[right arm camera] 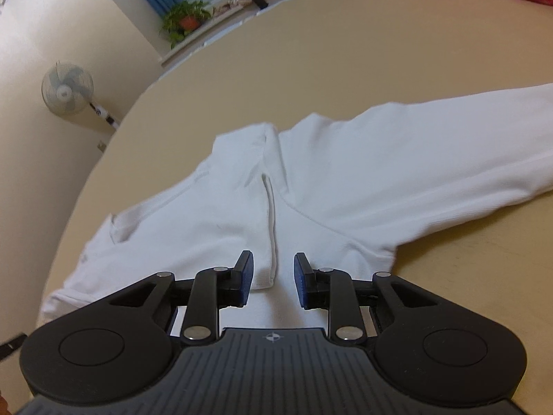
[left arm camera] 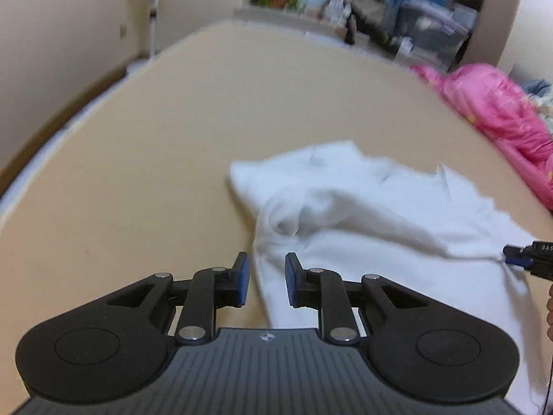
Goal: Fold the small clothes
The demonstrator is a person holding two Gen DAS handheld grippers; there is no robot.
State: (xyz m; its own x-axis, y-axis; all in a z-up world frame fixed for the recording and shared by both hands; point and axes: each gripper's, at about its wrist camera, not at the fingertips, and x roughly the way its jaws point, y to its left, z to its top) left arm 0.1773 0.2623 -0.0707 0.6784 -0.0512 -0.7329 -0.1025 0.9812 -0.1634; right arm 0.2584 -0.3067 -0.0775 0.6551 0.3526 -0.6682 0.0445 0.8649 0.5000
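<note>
Just ahead of the left gripper (left arm camera: 266, 278) and under the right gripper (right arm camera: 273, 278), a white garment (right arm camera: 311, 186) lies spread on the tan desk (right arm camera: 345, 62) (both grippers part-open, their pads gripping nothing).

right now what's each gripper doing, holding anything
left gripper: open, fingers apart above the edge of the white garment, holding nothing.
right gripper: open, fingers apart over the garment, holding nothing.
</note>
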